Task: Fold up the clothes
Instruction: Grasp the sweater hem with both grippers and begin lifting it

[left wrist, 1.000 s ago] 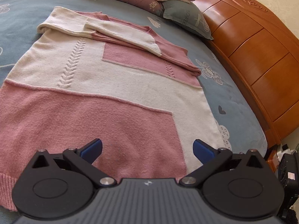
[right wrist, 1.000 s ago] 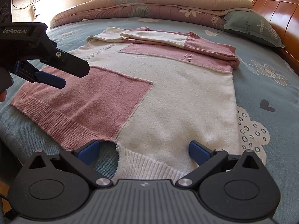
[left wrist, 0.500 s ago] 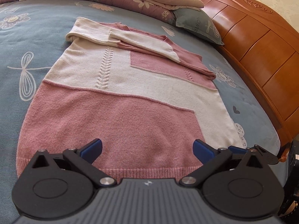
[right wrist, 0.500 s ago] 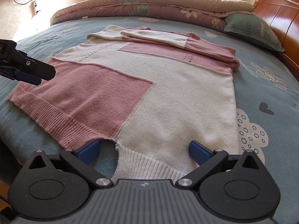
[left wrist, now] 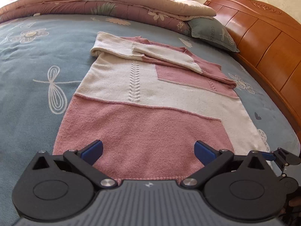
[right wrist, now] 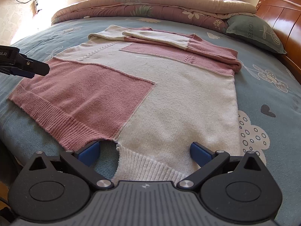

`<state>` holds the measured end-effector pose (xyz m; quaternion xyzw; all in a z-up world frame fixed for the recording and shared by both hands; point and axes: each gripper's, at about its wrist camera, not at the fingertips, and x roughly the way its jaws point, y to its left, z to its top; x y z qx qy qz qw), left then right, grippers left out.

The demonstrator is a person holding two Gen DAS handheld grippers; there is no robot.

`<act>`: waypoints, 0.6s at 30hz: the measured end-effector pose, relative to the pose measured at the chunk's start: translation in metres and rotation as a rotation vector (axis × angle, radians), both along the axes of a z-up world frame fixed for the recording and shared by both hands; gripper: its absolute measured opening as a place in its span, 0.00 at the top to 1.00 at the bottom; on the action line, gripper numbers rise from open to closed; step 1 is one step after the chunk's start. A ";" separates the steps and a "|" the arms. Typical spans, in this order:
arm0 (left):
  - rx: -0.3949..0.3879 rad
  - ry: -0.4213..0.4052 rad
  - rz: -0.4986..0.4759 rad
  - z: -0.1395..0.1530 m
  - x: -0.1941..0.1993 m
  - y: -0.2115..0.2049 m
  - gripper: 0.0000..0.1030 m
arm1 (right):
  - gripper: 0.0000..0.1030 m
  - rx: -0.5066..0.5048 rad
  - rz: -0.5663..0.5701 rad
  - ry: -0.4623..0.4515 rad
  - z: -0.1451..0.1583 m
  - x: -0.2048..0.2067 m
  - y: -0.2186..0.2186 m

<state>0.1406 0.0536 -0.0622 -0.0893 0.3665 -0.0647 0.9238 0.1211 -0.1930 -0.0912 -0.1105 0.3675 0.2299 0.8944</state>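
- Sweater (right wrist: 169,94) lies flat on the blue bedsheet (right wrist: 272,98), long axis running from the ribbed hem near the grippers toward the rolled quilt (right wrist: 150,1) at the far end, neckline end pointing away.
- Pink and cream knit blocks, both sleeves folded across the top, small split in the hem.
- Right gripper (right wrist: 144,151) is wide open over the cream hem, gripping nothing.
- Left gripper (left wrist: 148,149) is wide open too, over the pink hem, holding nothing.
- Green pillow (right wrist: 257,33) sits by the wooden headboard (left wrist: 263,43).
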 end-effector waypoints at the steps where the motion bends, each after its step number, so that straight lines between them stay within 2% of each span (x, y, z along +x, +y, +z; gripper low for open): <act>1: 0.074 -0.042 -0.040 0.005 -0.006 -0.009 0.01 | 0.00 0.000 0.000 -0.001 0.000 0.000 0.000; 2: 0.143 -0.077 -0.080 0.008 -0.011 -0.018 0.01 | 0.00 0.001 0.000 -0.002 0.000 0.000 0.000; 4: 0.244 -0.094 -0.163 0.007 -0.016 -0.035 0.01 | 0.00 0.004 0.000 -0.004 0.001 0.000 0.000; 7: 0.284 -0.093 -0.238 -0.003 -0.022 -0.050 0.01 | 0.00 -0.005 0.003 -0.010 0.001 -0.002 0.001; 12: 0.380 -0.095 -0.306 -0.020 -0.037 -0.065 0.01 | 0.00 -0.023 0.018 -0.027 0.011 -0.011 0.002; 16: 0.517 -0.134 -0.393 -0.029 -0.052 -0.076 0.01 | 0.00 -0.113 0.153 -0.114 0.024 -0.030 0.022; 18: 0.543 -0.155 -0.418 -0.028 -0.056 -0.078 0.01 | 0.00 -0.217 0.228 -0.181 0.021 -0.040 0.038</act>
